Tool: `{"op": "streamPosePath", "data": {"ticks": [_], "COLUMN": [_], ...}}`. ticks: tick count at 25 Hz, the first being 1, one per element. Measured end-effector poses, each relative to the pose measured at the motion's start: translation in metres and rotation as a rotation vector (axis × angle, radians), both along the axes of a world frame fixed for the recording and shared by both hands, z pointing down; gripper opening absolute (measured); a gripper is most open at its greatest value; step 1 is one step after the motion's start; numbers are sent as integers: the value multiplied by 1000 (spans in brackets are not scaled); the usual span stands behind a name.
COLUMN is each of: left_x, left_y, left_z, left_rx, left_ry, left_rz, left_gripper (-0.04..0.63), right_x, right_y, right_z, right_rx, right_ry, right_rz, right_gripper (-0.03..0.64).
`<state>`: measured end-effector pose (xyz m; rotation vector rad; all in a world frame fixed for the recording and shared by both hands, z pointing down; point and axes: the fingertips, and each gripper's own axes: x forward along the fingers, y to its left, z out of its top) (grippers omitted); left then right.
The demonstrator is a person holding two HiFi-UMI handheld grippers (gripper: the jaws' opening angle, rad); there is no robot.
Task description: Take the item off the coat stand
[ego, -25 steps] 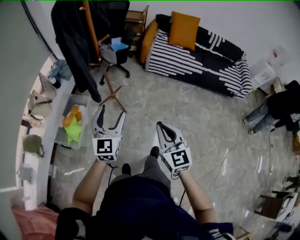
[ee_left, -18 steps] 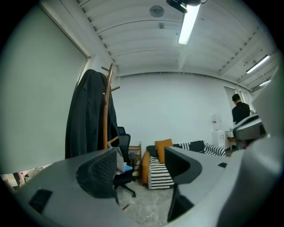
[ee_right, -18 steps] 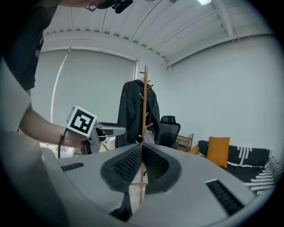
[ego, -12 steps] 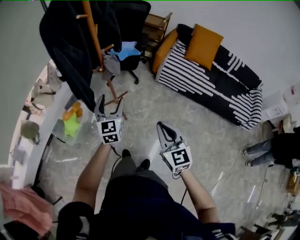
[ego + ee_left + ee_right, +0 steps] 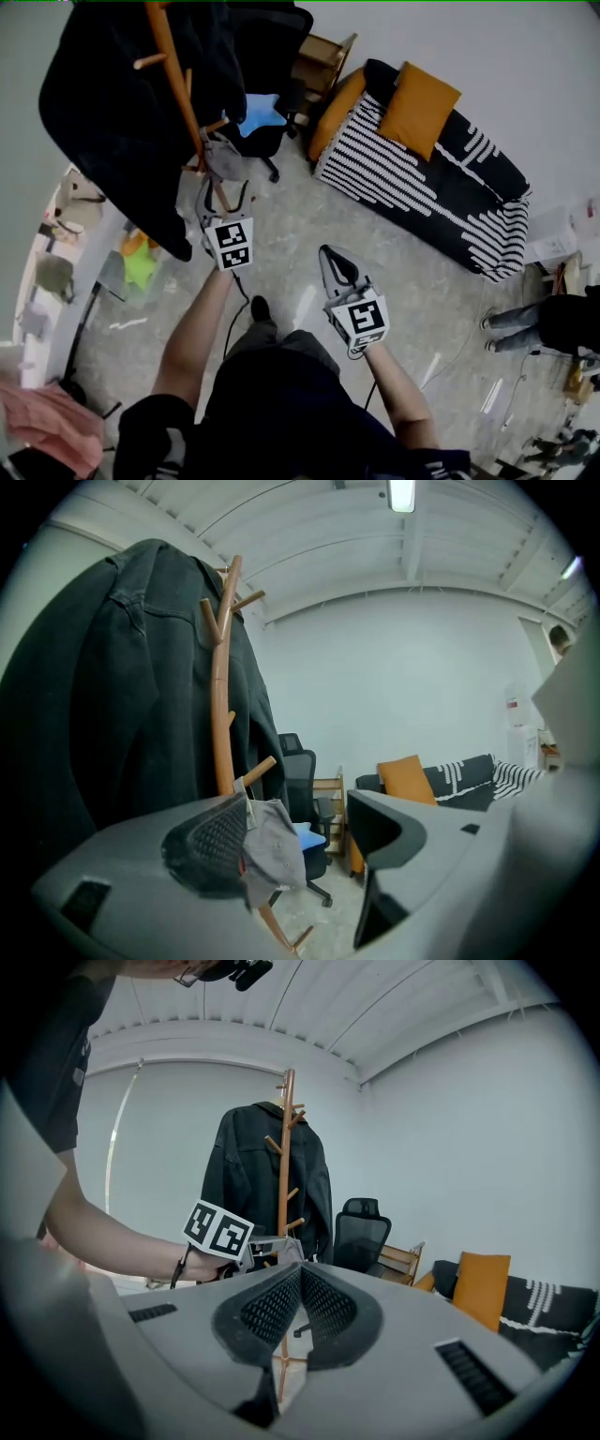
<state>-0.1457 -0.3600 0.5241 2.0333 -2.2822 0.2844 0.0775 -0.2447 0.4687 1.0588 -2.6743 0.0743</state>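
Note:
A wooden coat stand carries a dark jacket high up and a grey cap on a lower peg. My left gripper is open right below the cap. In the left gripper view the cap hangs between the jaws, close against the left pad, with the pole and jacket behind it. My right gripper is shut on nothing, lower and to the right, away from the stand. The right gripper view looks past its closed tips at the stand and the left gripper's marker cube.
A black office chair with a blue item stands just behind the stand. A striped sofa with orange cushions lies to the right. A low shelf with small things runs along the left wall. A person's legs show at the right edge.
The person has stepped closer to the coat stand. The left gripper has moved forward and up to the grey cap, still open. The right gripper stays shut.

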Motion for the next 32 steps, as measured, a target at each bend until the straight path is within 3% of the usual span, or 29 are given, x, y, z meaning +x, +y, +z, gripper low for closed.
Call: {"op": "streamPosePath", "data": {"ticks": [9,15,22,30,32], "left_x": [-32,-48,-66,-85,-91], "left_y": [-92,-122,-136,-138,-136], "left_z": [24,50,66,70,71], "left_rx": [-96,-161,-189,-199,-203], "left_ry": [-59,-19,-24,-71,-67], "left_rz": [-218,-405,-527,-598,-621], "left_gripper": [327,327,324,208,136], "right_x": [-4,5,15,8,5], "right_y": [-69,-115,-143,-152,-152], "right_z": [19,18,23,27,27], "right_rx": [-57,-70,-85,-108,-111], "right_ry": [9,16,16,5,-3], "right_rz": [-67,-144,-185,-199,-198], "right_gripper": [18,18,18,18,18]}}
